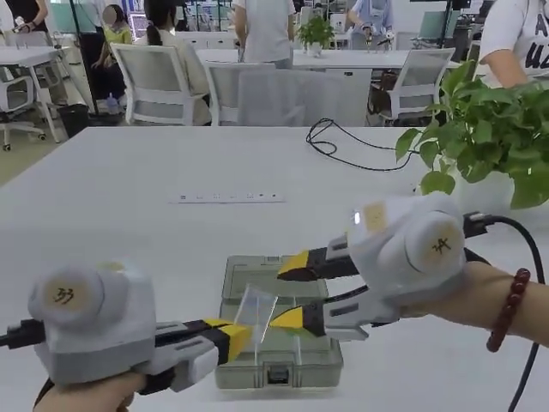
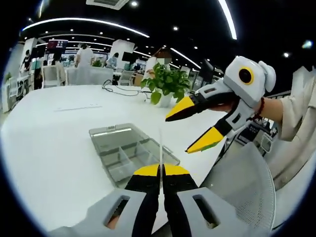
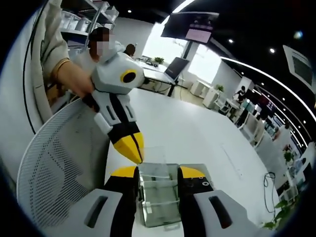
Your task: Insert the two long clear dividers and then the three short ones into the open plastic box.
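The open clear plastic box lies on the white table in front of me, with clear partitions showing inside it. My left gripper is shut on a small clear divider and holds it upright just above the box. That divider appears edge-on in the left gripper view. My right gripper comes in from the right, open, its yellow tips close beside the divider's right edge. The right gripper view shows the divider ahead between its own open jaws, above the box.
A potted green plant stands at the table's right edge, with a black cable looped behind it. A flat white strip lies mid-table. White chairs and people are beyond the far edge. A mesh chair is near me.
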The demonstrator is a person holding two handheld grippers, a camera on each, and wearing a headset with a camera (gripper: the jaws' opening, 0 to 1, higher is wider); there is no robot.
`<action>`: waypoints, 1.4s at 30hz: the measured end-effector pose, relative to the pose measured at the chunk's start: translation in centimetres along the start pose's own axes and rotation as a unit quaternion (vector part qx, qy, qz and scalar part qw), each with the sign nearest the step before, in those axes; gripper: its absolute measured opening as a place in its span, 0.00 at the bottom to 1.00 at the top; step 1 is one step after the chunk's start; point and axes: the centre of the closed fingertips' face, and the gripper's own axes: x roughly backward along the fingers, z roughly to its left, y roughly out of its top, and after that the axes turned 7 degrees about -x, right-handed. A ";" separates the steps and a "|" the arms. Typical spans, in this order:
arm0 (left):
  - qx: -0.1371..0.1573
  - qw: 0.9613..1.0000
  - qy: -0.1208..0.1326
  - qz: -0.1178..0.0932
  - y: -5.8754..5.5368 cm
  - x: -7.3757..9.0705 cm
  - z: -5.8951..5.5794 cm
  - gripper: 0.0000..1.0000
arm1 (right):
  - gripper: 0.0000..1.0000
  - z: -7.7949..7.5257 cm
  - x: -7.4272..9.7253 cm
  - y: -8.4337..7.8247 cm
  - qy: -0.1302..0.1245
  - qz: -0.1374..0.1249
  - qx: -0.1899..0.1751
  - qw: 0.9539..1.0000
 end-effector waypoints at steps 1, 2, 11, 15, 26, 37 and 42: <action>-0.011 1.000 -0.002 0.002 -0.1 0.0 0.0 0.00 | 0.32 0.1 0.0 0.0 0.004 -0.002 -0.007 1.000; -0.028 1.000 -0.005 0.007 -0.2 0.1 -0.1 0.00 | 0.32 0.3 0.1 0.1 0.011 -0.004 -0.014 1.000; -0.114 0.993 -0.030 0.024 -0.5 0.3 -0.7 0.00 | 0.29 1.1 0.2 -0.3 0.038 -0.003 -0.019 0.999; -0.157 0.986 -0.046 0.031 -0.6 0.2 -1.3 0.00 | 0.28 1.6 0.3 -0.5 0.051 -0.001 -0.021 0.998; -0.217 0.971 -0.100 0.025 -0.1 0.3 -3.4 0.00 | 0.23 3.6 0.2 -0.8 0.105 0.006 -0.013 0.994; -0.250 0.959 -0.136 0.015 0.3 0.3 -4.8 0.00 | 0.15 4.7 0.3 -1.1 0.138 0.011 -0.009 0.990; -0.255 0.956 -0.146 0.012 0.6 0.4 -4.8 0.00 | 0.10 4.8 0.2 -1.4 0.144 0.015 -0.005 0.989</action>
